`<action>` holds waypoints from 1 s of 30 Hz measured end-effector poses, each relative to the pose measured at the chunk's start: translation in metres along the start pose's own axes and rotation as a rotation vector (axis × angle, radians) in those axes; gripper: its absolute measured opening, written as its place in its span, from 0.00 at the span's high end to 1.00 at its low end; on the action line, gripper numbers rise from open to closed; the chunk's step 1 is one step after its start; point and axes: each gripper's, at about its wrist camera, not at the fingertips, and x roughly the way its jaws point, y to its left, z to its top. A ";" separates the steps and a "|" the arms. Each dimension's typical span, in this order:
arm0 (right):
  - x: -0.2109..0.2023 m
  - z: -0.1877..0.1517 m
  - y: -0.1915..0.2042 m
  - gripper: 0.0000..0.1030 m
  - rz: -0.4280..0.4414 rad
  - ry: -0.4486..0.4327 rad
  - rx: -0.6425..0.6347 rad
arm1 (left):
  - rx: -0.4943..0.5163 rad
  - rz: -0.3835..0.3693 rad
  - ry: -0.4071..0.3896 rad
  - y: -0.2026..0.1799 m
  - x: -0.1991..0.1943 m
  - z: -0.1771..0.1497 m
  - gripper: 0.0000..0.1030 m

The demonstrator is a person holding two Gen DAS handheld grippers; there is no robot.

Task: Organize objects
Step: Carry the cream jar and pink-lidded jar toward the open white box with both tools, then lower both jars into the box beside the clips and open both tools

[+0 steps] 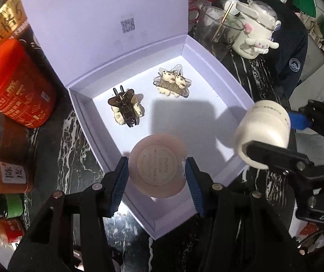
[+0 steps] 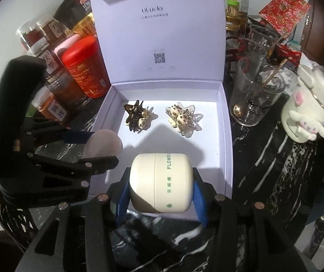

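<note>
An open white gift box (image 1: 209,52) (image 2: 226,136) lies on the dark marble table with its lid raised. On its floor rest a brown hair claw (image 1: 125,108) (image 2: 137,115) and a clear star-shaped claw with cream figures (image 1: 173,81) (image 2: 181,117). My left gripper (image 1: 157,172) is shut on a round pink compact (image 1: 158,164) (image 2: 103,144), held above the box's near-left corner. My right gripper (image 2: 160,185) is shut on a cream jar (image 2: 162,182) (image 1: 263,133) lying sideways, held above the box's near edge. In the left wrist view the jar hangs at the box's right rim.
Red canister (image 1: 14,83) (image 2: 87,65) and several spice jars (image 1: 5,174) (image 2: 51,106) crowd the box's left side. A glass cup with a spoon (image 2: 257,99) (image 1: 218,29) and a white plush-decorated jar (image 2: 309,108) (image 1: 254,36) stand to its right.
</note>
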 end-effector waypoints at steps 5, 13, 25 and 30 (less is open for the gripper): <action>0.024 0.006 -0.006 0.52 0.024 0.015 -0.012 | -0.027 -0.045 0.034 0.004 0.016 0.005 0.53; 0.054 0.010 -0.012 0.52 0.036 0.059 -0.042 | -0.015 -0.039 0.063 0.007 0.039 0.014 0.53; 0.079 0.020 -0.023 0.52 0.023 0.083 -0.066 | -0.004 -0.015 0.084 0.010 0.064 0.027 0.53; 0.085 0.027 -0.027 0.52 0.026 0.066 -0.065 | 0.017 0.013 0.073 0.006 0.068 0.034 0.53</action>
